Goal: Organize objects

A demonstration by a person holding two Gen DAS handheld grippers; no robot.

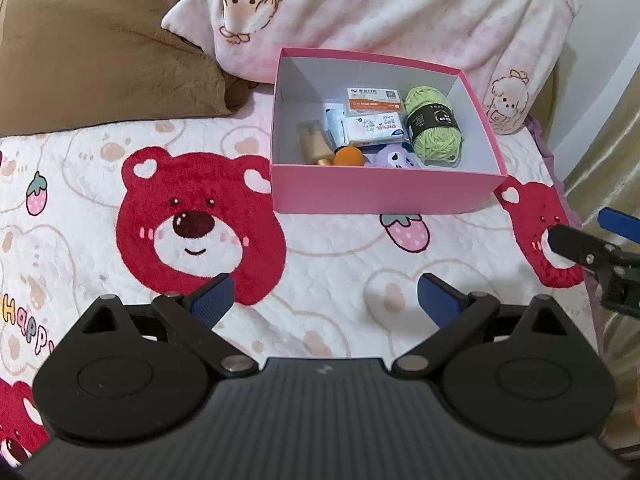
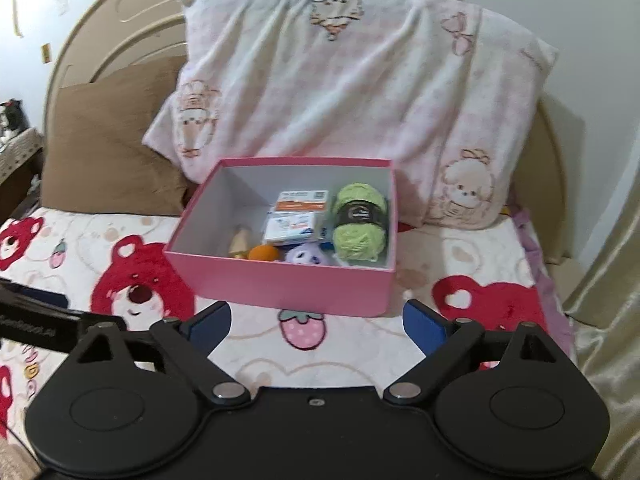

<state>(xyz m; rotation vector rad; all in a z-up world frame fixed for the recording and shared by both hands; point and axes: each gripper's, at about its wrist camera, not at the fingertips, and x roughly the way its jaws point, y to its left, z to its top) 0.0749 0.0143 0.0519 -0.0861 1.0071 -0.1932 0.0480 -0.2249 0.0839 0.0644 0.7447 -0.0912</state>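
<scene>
We hold both tongs back from the pink box (image 1: 384,192), which sits on the bed's bear-print blanket (image 1: 120,168) just in front of the pillows, and everything we can see of the task's things already lies inside it. Going left to right in the box: a beige bottle (image 1: 314,142), an orange ball (image 1: 349,157), white packets (image 1: 374,114) stacked toward the back, a purple plush (image 1: 396,158) at the front wall, and a ball of green yarn (image 1: 434,124) by the right wall. The left tongs (image 1: 325,298) stand apart and carry nothing; the right tongs (image 2: 318,322) are likewise spread and bare. We judge the gathering step is at or near its end, since no loose item shows on the blanket; the next move would call for finding any stray object outside these views, or a lid, which we cannot see. The left wrist view looks down more steeply into the box and catches the right tongs at its right edge. The right wrist view alone shows the curved headboard (image 2: 120,20), the whole pink pillow (image 2: 340,100), the brown pillow (image 2: 108,144) and a nightstand (image 2: 16,152) at far left.
</scene>
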